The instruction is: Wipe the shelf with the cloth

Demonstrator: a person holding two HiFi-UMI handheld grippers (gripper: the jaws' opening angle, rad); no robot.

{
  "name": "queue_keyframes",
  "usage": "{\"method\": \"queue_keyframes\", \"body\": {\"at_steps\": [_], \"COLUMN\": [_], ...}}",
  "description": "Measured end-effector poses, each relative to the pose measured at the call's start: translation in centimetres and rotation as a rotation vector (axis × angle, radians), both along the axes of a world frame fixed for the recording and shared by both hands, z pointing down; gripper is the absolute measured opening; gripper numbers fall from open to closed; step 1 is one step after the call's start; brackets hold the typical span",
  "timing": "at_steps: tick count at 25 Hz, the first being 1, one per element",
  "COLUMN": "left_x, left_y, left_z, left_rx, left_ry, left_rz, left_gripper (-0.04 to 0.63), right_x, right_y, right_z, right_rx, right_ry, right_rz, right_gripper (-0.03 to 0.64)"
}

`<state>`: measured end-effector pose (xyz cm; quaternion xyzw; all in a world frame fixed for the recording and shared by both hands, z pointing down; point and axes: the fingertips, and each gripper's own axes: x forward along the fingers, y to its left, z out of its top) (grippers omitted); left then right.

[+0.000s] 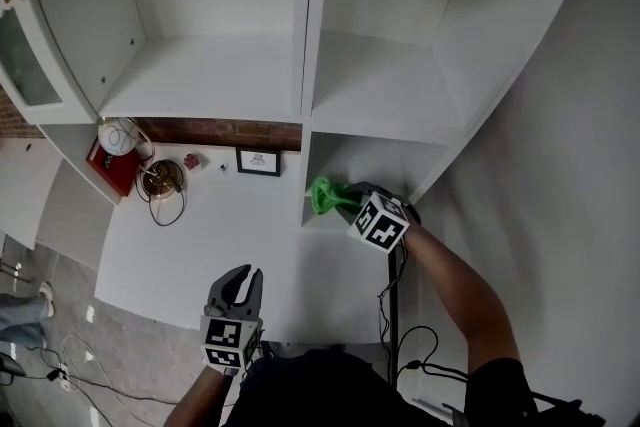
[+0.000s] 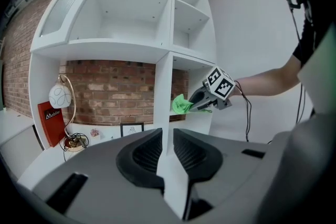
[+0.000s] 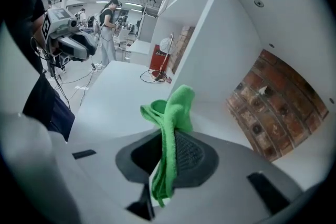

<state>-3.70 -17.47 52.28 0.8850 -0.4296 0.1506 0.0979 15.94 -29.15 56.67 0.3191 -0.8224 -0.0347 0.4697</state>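
While the green cloth (image 3: 174,107) sits clamped in the right hand-held gripper (image 3: 170,157), bunched end poking forward and a tail hanging below the jaws, it's at the mouth of the lower right compartment (image 1: 372,158) of the white shelf (image 1: 210,75), just above that compartment's floor; can't tell if it touches. Bunched end leading gives a pad to press down, so I'd judge wiping is about to start or barely begun. Left hand-held gripper (image 1: 243,281) hangs low over the near edge of the desk (image 1: 220,235), jaws a narrow gap apart with nothing in them, probably kept clear of the working arm. Desk is plain white and carries a lamp (image 1: 118,137), red box (image 1: 105,170) and small framed picture (image 1: 258,161) along the back. Brick wall (image 1: 220,131) shows behind the open-backed lower bays. Grey floor (image 1: 60,335) has loose cables; right gripper view shows a person (image 3: 109,23) standing well off in a lit workshop
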Motion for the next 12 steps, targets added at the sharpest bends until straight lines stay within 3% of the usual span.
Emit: {"method": "queue_keyframes", "body": {"at_steps": [7,12], "left_x": [-0.2,-2.2], "left_y": [-0.4,0.0], "left_z": [-0.2,0.0], "left_rx": [0.005,-0.001], "left_ry": [0.007,0.008], "left_rz": [-0.008,-0.064], "left_gripper": [0.064,0.064], "right_x": [1.1,4.6], "right_y": [-1.3,-6.5], "right_z": [-4.9,-5.6], "right_rx": [0.111,0.189], "right_ry": [-0.065,0.024], "right_rz": [0.052,0.208], "right_gripper": [0.044,0.044]}}
